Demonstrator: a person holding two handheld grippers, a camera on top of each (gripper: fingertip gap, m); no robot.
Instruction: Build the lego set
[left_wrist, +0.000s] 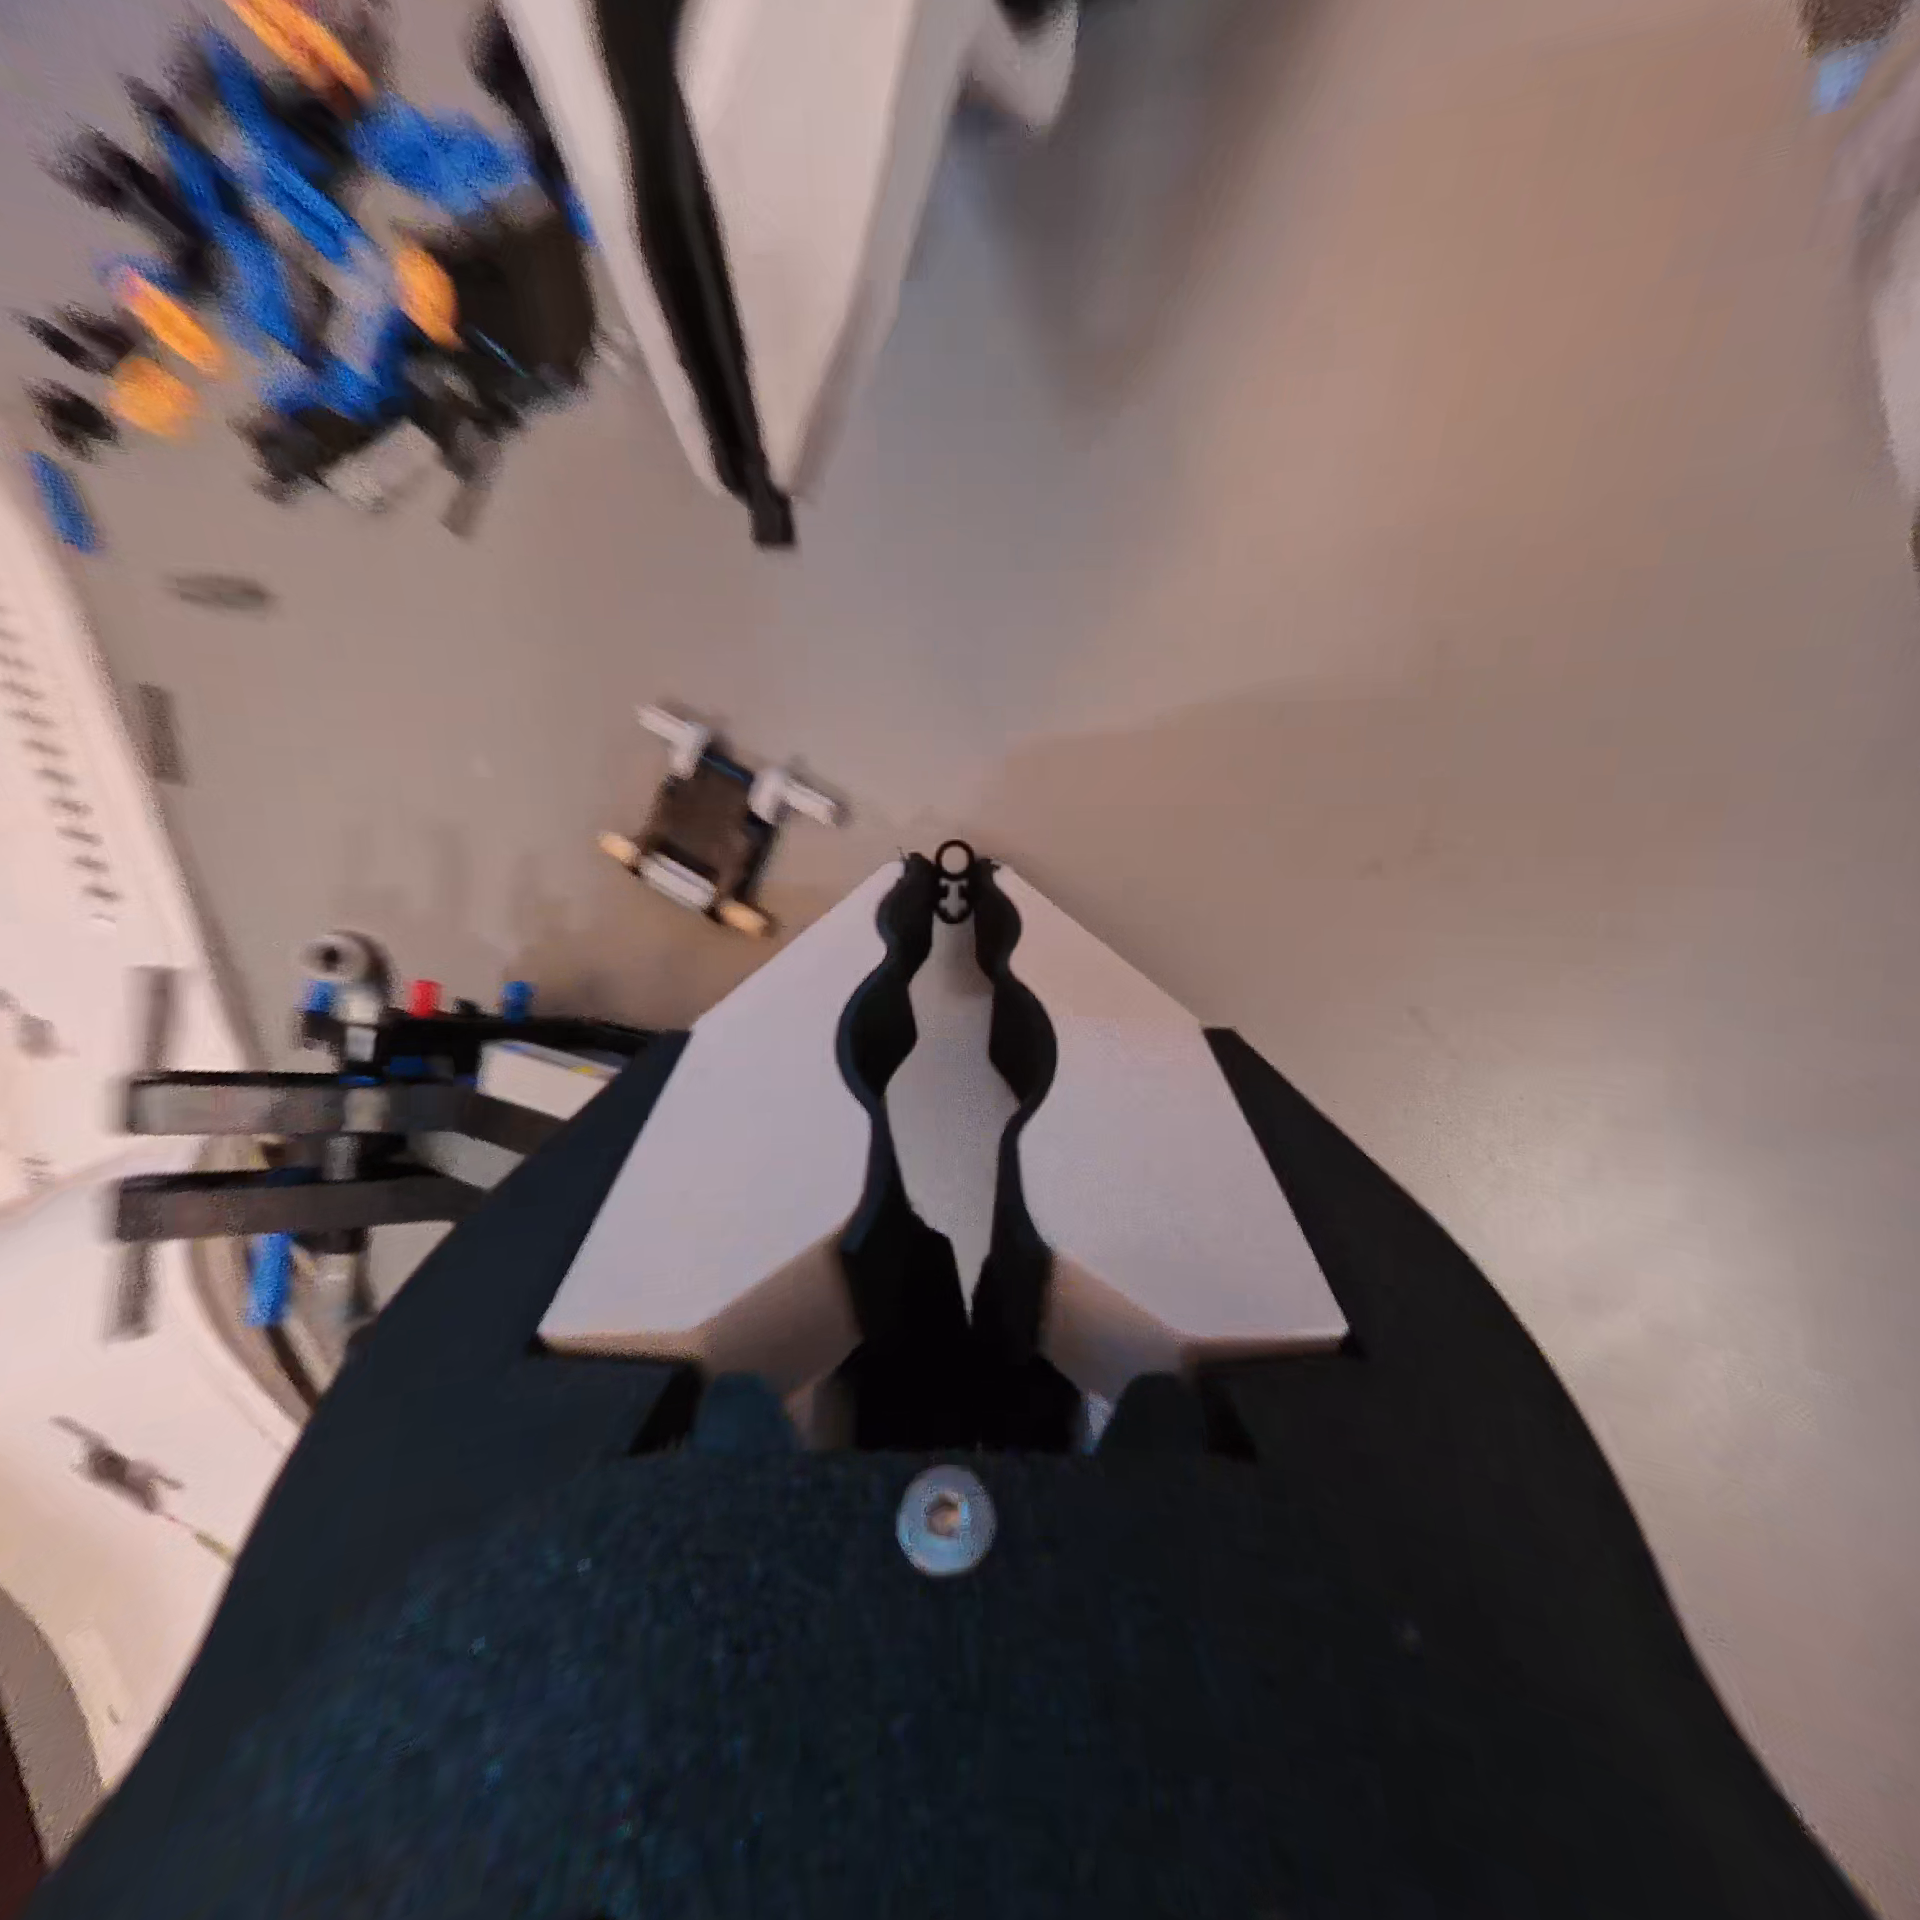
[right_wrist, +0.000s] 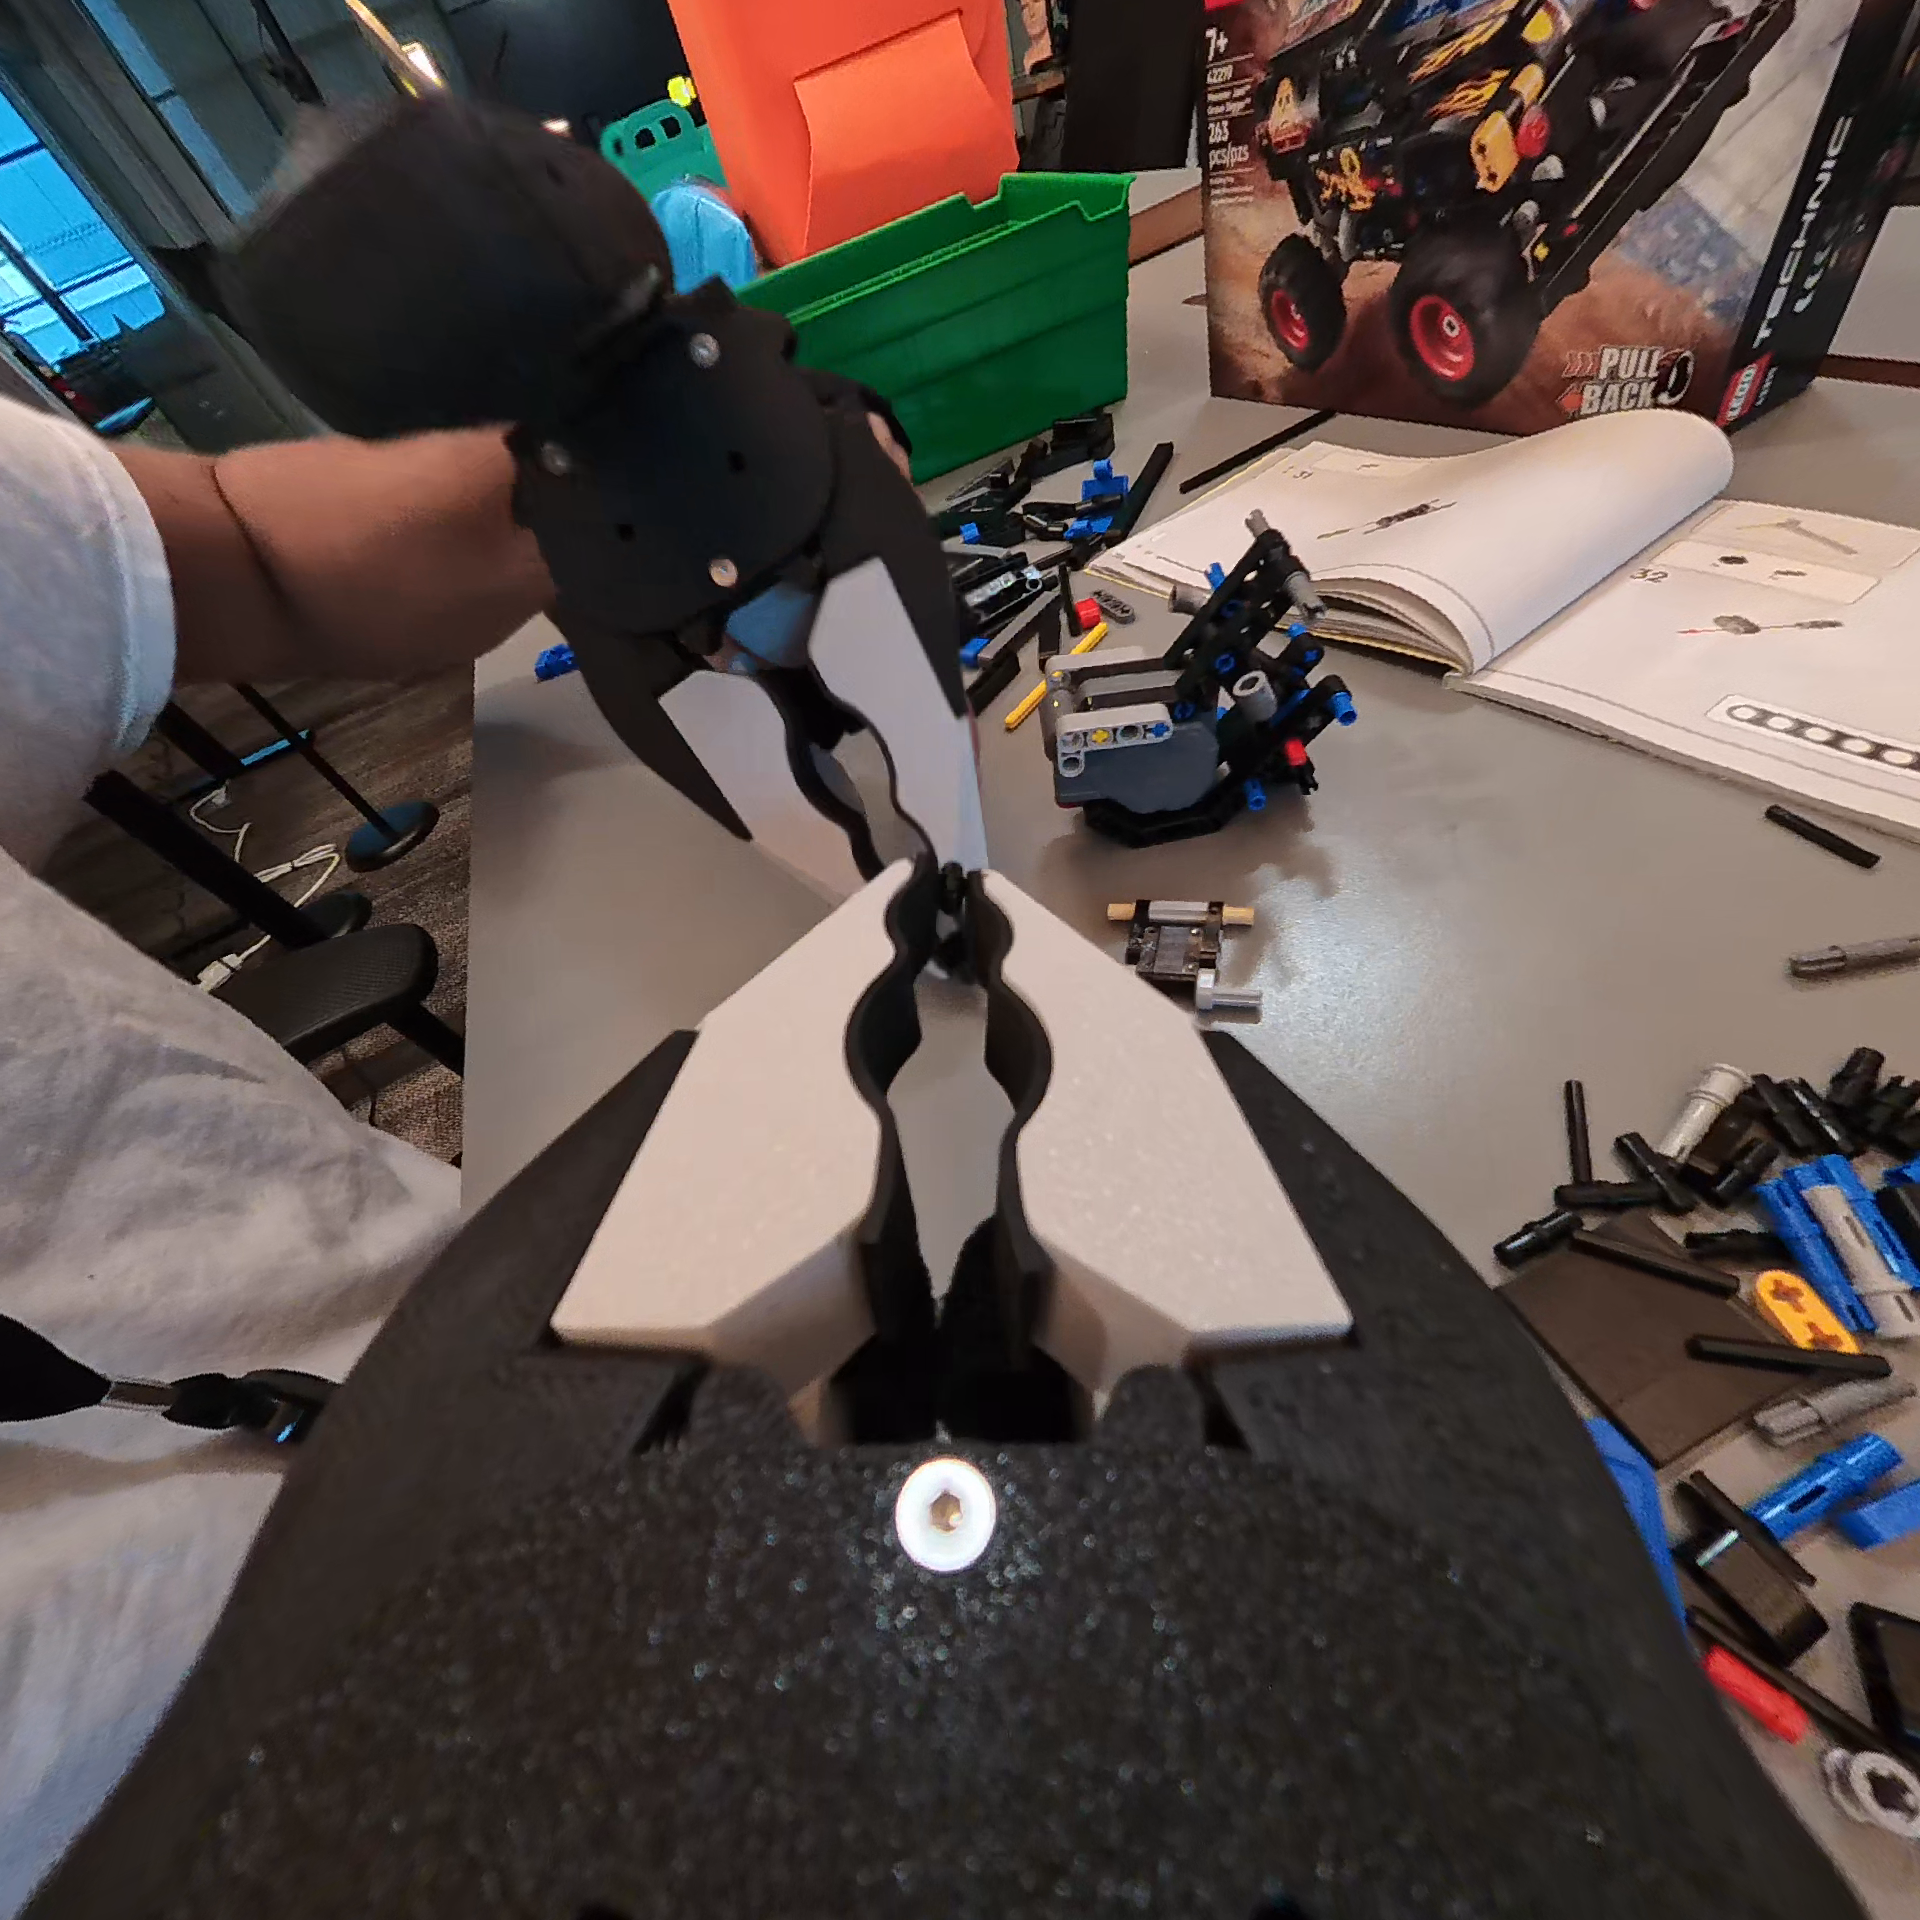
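Observation:
My left gripper (left_wrist: 951, 883) is shut on a small black lego connector (left_wrist: 952, 860) with a ring end, held above the grey table (left_wrist: 1351, 935). In the right wrist view, the left gripper (right_wrist: 940, 862) comes down from the upper left and its tips meet those of my right gripper (right_wrist: 951, 914). The right gripper's jaws are shut on a small black piece (right_wrist: 951, 899). The left wrist view is blurred, and there the right gripper (left_wrist: 769, 520) shows farther off. A small black and grey subassembly (right_wrist: 1179, 940) lies on the table just right of the tips.
The partly built model (right_wrist: 1174, 727) stands behind the subassembly. An open instruction booklet (right_wrist: 1558, 603), the set's box (right_wrist: 1507, 208) and a green bin (right_wrist: 966, 301) lie farther back. Loose blue, black and orange pieces (right_wrist: 1766, 1247) lie at the right. A person's forearm (right_wrist: 343, 540) is at the left.

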